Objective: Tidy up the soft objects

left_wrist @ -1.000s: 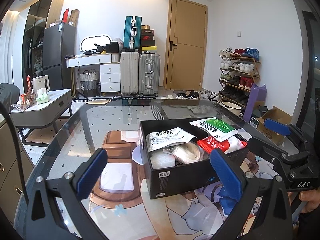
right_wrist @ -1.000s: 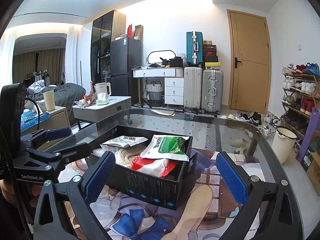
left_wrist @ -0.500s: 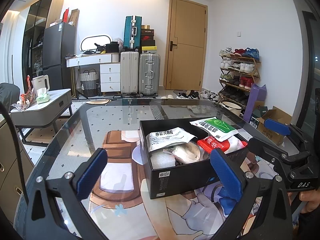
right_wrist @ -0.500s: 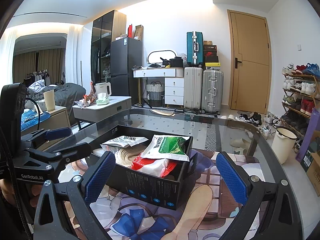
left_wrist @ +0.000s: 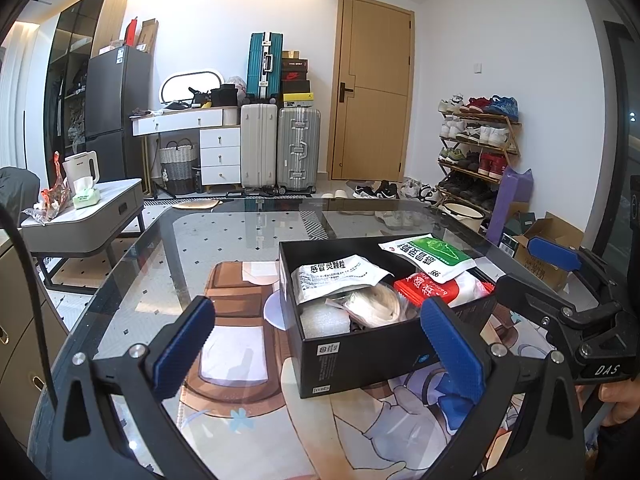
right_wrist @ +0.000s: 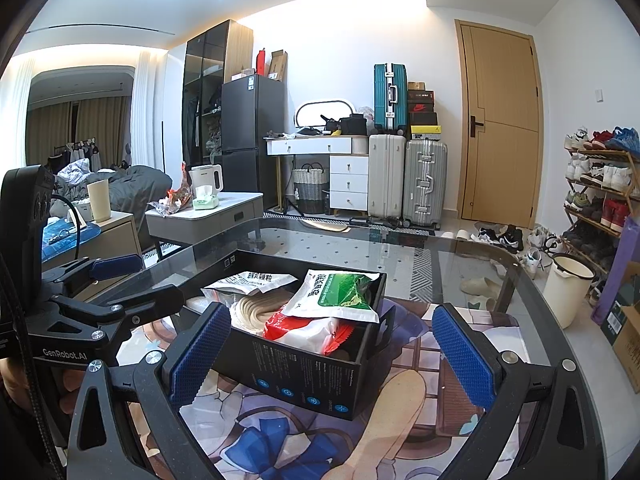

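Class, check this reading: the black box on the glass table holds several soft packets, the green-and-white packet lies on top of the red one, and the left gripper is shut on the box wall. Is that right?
One point is wrong. In the left wrist view the left gripper is open and holds nothing, with its jaws spread wide in front of the black box. The rest stands: the box on the glass table holds soft packets, with the green-and-white packet on top of the red one.

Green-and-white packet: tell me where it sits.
In both wrist views the green-and-white packet lies topmost at the black box's right end, overlapping the red-and-white packet.
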Available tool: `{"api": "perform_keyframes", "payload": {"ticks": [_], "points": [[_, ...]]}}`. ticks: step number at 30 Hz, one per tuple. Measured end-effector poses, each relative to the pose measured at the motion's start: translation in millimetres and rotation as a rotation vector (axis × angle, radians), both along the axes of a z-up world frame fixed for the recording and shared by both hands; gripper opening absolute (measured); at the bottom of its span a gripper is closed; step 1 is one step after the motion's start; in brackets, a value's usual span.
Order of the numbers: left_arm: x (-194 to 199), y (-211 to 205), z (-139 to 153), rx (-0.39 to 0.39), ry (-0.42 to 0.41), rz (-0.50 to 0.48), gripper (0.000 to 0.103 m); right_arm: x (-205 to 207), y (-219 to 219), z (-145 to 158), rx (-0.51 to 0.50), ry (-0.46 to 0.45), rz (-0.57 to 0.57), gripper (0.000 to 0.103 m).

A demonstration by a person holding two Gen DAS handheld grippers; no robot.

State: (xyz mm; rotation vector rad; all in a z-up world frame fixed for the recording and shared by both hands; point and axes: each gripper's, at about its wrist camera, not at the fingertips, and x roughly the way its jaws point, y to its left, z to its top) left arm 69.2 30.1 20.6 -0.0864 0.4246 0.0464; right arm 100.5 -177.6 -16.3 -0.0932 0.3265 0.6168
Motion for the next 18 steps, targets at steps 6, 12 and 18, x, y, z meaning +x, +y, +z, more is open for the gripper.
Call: {"api": "perform_keyframes", "payload": {"ticks": [6, 12, 18], "points": [[0.1, -0.8, 1.0, 0.004, -0.003, 0.000, 0.103, 0.0, 0.1, 0.2, 0.000, 0.000, 0.000, 0.102], [-0.1, -1.3, 1.7, 0.005, -0.003, 0.000, 0.103, 0.0, 0.4, 0.5, -0.001, 0.001, 0.000, 0.102], [-0.4, -1.2, 1.7, 0.005, -0.003, 0.000, 0.103, 0.1, 0.4, 0.8, -0.001, 0.000, 0.000, 0.102]]}}
